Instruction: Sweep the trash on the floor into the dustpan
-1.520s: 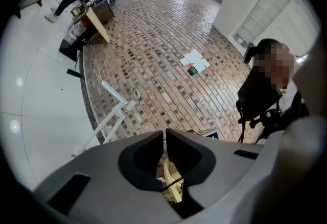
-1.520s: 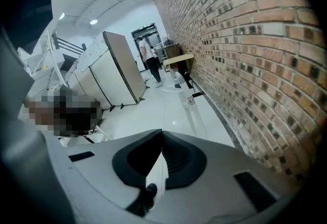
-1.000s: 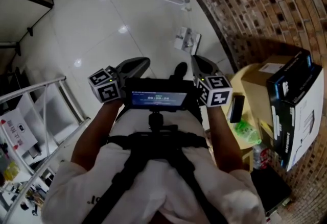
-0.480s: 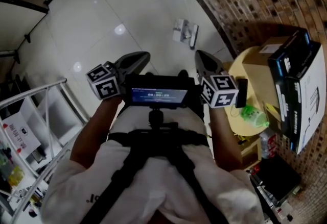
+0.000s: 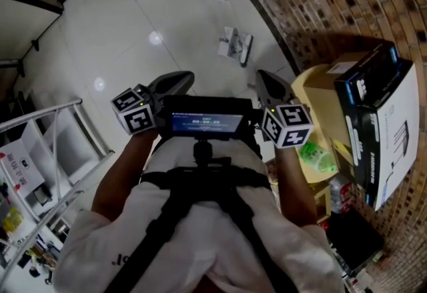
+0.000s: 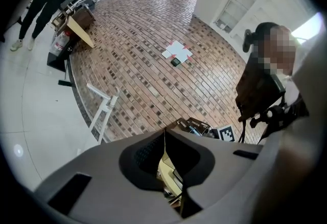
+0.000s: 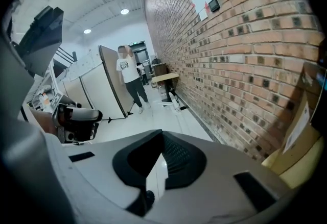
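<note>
Left hand-held gripper (image 5: pixel 183 76) and right hand-held gripper (image 5: pixel 261 75) are pressed together, empty, before you; what looks like the dustpan (image 5: pixel 233 45) lies on the floor (image 5: pixel 133 25), well ahead.

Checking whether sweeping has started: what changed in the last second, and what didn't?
Only the view shifted: the white flat object on the floor tiles drifted slightly up-left in the head view. Nothing was taken or released. The left gripper and right gripper stay shut, empty, beside the black screen.
</note>
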A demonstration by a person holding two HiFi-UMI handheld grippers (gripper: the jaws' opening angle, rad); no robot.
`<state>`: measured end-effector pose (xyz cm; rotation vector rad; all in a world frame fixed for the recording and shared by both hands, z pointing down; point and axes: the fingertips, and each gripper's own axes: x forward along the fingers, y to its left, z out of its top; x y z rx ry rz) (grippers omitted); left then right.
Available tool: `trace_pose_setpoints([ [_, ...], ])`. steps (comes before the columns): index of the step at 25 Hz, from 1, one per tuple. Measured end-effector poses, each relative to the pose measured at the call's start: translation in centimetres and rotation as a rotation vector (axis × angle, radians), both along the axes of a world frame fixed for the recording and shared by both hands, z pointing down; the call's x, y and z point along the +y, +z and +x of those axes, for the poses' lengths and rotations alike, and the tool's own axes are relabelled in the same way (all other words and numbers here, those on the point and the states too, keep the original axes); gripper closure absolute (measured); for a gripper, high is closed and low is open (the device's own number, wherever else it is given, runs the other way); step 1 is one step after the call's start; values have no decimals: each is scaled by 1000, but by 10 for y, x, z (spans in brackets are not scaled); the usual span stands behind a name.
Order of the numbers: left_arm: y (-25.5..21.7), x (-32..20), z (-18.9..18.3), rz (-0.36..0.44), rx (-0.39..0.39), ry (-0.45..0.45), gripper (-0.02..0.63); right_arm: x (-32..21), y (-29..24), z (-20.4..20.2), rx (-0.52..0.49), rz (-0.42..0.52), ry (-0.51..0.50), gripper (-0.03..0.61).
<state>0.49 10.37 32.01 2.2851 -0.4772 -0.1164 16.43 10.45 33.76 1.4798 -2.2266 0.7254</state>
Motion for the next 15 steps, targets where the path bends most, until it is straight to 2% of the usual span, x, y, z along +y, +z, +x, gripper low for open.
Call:
trace_pose_setpoints([
  [15,-6,4,47,9,-9,-5,612,1,-12,35,5,23,-63,578],
])
